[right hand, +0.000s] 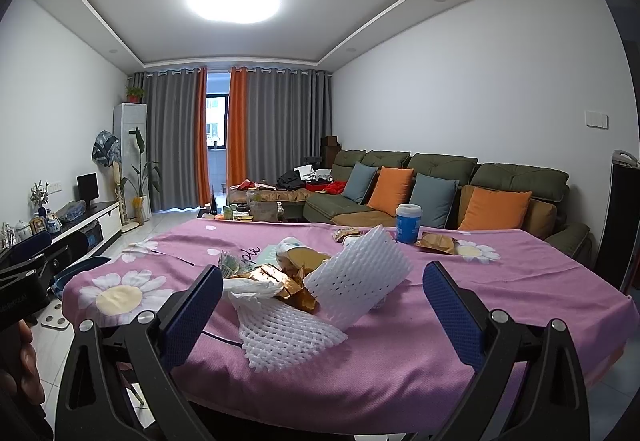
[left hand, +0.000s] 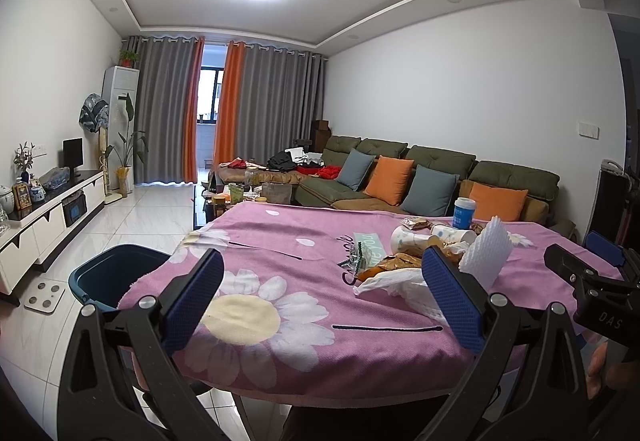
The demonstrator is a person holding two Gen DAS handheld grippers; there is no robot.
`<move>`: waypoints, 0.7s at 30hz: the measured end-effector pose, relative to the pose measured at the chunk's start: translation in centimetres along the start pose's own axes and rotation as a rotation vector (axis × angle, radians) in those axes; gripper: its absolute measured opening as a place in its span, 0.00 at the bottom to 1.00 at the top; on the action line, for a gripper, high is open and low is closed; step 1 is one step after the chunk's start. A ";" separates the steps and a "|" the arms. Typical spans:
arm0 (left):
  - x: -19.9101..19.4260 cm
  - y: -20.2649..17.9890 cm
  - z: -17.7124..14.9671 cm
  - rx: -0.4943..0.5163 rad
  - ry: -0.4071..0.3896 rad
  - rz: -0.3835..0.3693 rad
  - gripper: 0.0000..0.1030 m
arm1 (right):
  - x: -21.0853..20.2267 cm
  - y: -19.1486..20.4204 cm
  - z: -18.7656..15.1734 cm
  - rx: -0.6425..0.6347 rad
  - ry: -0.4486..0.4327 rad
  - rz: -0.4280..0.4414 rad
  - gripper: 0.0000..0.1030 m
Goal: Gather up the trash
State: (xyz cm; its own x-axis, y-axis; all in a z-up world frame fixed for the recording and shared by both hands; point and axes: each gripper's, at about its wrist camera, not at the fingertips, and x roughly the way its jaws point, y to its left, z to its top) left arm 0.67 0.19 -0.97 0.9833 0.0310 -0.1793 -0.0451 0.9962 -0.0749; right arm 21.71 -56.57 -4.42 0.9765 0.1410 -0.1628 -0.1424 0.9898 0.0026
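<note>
A heap of trash lies on the pink flowered tablecloth (right hand: 400, 341): two white foam nets (right hand: 360, 277) (right hand: 280, 337), a crumpled tissue (right hand: 248, 287), gold wrappers (right hand: 288, 281) and paper cups (left hand: 412, 239). My right gripper (right hand: 322, 305) is open and empty, its fingers on either side of the near foam nets. My left gripper (left hand: 322, 301) is open and empty over the near table edge, left of the heap; the foam net (left hand: 486, 253) and tissue (left hand: 396, 285) lie by its right finger. A blue bin (left hand: 116, 275) stands on the floor left of the table.
A blue-and-white cup (right hand: 408, 223) and a gold wrapper (right hand: 438, 243) sit at the table's far side. A green sofa (right hand: 440, 185) with cushions lies behind. A white TV cabinet (left hand: 44, 217) runs along the left wall. A cluttered coffee table (left hand: 240, 195) stands beyond.
</note>
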 end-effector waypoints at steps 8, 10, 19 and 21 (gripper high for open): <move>0.1 0.1 0.1 -0.002 -0.005 0.000 0.95 | 0.0 -0.1 0.0 0.002 0.001 0.002 0.94; 0.1 0.0 0.1 -0.003 -0.005 0.000 0.95 | 0.0 0.0 0.0 0.002 0.004 0.005 0.94; 0.1 0.1 0.2 -0.007 -0.011 0.001 0.95 | -0.1 -0.2 0.2 0.003 0.006 0.007 0.94; 0.1 0.2 0.2 -0.008 -0.011 0.001 0.95 | -0.1 -0.2 0.3 0.001 0.005 0.007 0.94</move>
State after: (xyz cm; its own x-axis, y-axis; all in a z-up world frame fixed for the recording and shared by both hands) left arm 0.81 0.40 -0.78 0.9851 0.0328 -0.1689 -0.0473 0.9954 -0.0829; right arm 21.69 -56.77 -4.07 0.9748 0.1477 -0.1672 -0.1490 0.9888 0.0046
